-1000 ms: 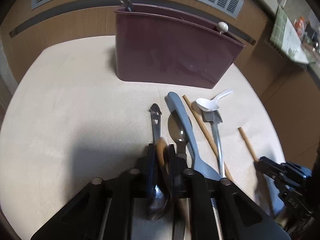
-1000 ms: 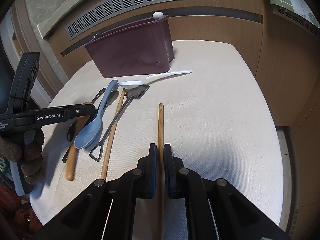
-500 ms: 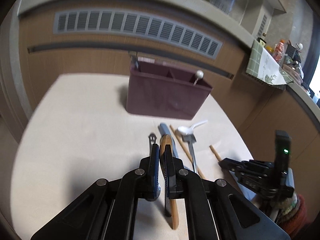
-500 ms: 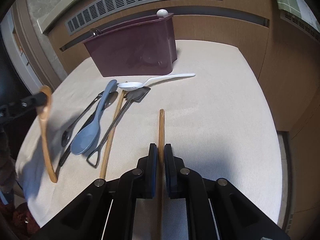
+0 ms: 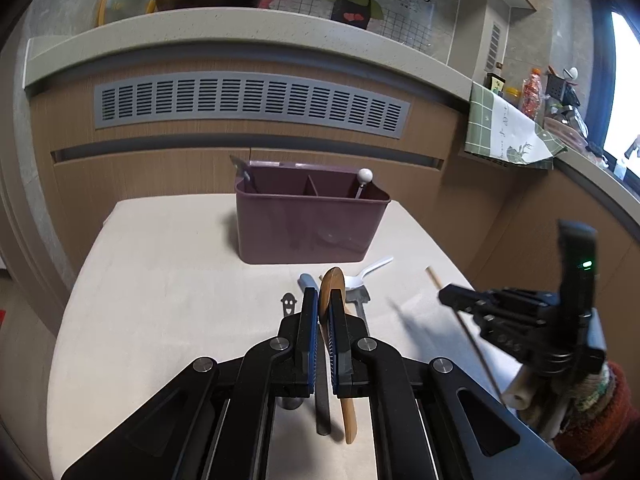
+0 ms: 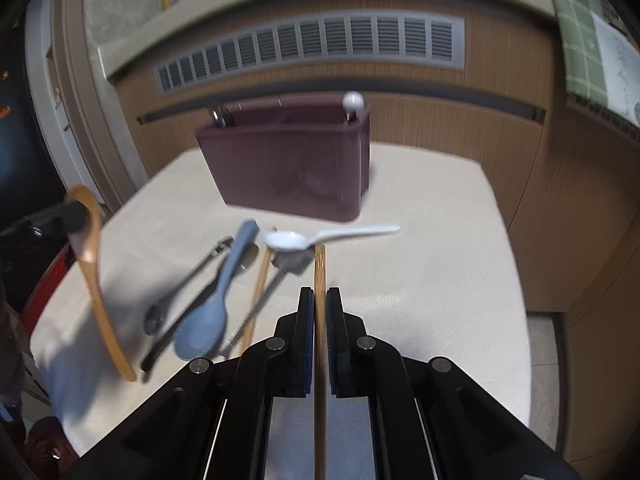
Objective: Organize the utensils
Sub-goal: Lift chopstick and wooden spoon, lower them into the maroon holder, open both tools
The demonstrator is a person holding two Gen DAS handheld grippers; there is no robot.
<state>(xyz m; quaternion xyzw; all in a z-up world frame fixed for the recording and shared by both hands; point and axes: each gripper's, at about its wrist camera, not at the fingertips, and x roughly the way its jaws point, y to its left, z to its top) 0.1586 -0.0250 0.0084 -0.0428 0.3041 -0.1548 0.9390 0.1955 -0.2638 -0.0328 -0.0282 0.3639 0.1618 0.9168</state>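
Note:
A maroon utensil caddy (image 5: 308, 224) with compartments stands at the table's far side; it also shows in the right wrist view (image 6: 288, 164). My left gripper (image 5: 323, 300) is shut on a wooden spoon (image 5: 330, 286), held in the air above the table; the spoon (image 6: 94, 272) hangs at the left in the right wrist view. My right gripper (image 6: 319, 300) is shut on a wooden chopstick (image 6: 319, 268), lifted off the table; it appears at the right in the left wrist view (image 5: 456, 298). A blue spoon (image 6: 218, 300), white spoon (image 6: 304, 238), second chopstick (image 6: 256, 296) and metal utensils lie on the table.
The caddy holds a white-knobbed utensil (image 5: 365, 178) at its right end and a metal one (image 5: 242, 172) at its left. The beige table (image 5: 160, 280) ends at a wooden wall with a grey vent (image 5: 248, 100). A counter with a green cloth (image 5: 508, 132) stands at the right.
Both grippers have risen from the table. The left has lifted the wooden spoon, the right has lifted its chopstick off the cloth. The views now look more level toward the caddy.

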